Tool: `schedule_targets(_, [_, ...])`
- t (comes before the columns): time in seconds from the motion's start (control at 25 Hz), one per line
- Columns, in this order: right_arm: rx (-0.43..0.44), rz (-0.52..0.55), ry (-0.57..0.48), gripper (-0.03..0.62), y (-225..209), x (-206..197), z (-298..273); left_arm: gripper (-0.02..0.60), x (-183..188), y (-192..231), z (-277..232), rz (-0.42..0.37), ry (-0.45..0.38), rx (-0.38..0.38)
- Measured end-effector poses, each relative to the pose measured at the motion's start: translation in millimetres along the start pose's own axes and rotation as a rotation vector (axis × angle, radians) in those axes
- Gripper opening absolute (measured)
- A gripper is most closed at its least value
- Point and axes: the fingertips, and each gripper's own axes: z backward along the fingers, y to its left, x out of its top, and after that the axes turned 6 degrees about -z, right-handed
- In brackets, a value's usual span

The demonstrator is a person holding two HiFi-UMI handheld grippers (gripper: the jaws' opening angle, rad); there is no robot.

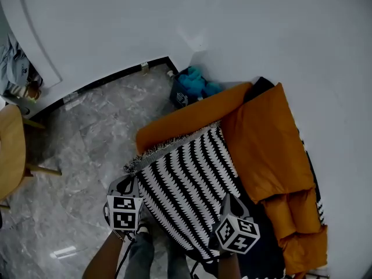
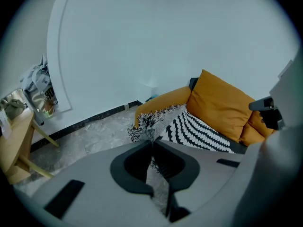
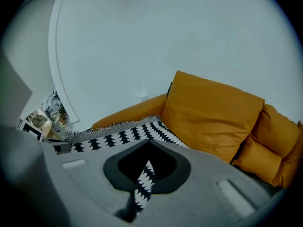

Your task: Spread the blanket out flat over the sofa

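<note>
A black-and-white patterned blanket (image 1: 189, 179) with a grey fringed edge lies over the seat of an orange sofa (image 1: 180, 118), reaching to the armrest. My left gripper (image 1: 128, 186) is at the blanket's near left corner. In the left gripper view its jaws (image 2: 152, 143) are shut on the fringed edge of the blanket (image 2: 194, 129). My right gripper (image 1: 231, 207) is at the near right part. In the right gripper view its jaws (image 3: 148, 145) are shut on a fold of the blanket (image 3: 142, 181). Orange back cushions (image 1: 264, 144) line the sofa's right side.
A blue bag (image 1: 192, 85) sits in the corner between sofa and white wall. A wooden table (image 1: 11, 150) stands at the left over the grey marble floor (image 1: 87, 144). Cluttered items (image 1: 20, 77) are by the wall at far left.
</note>
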Motion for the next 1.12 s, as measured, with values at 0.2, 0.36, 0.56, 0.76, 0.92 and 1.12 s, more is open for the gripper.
schedule_targets(0.2, [0.009, 0.010, 0.021, 0.005, 7.3, -8.0, -22.0, 0.020, -17.2, 10.0, -20.3, 0.010, 0.032, 0.012])
schedule_targets(0.36, [0.022, 0.012, 0.036, 0.005, 9.7, -17.7, -43.5, 0.020, -32.2, 16.6, -38.5, 0.019, 0.054, 0.027])
schedule_targets(0.56, [0.040, 0.029, 0.055, 0.005, 13.9, -23.1, -64.5, 0.019, -46.8, 26.5, -59.8, 0.088, 0.083, 0.029])
schedule_targets(0.76, [0.036, 0.029, 0.070, 0.005, 7.4, -31.3, -80.5, 0.020, -58.6, 32.9, -81.4, 0.078, 0.105, 0.049])
schedule_targets(0.92, [0.033, 0.031, 0.079, 0.005, 8.3, -36.8, -86.4, 0.020, -67.4, 37.5, -93.5, 0.084, 0.116, 0.058])
schedule_targets(1.12, [0.036, 0.046, 0.095, 0.005, 16.1, -33.1, -92.4, 0.020, -73.2, 42.8, -101.7, 0.115, 0.138, 0.058])
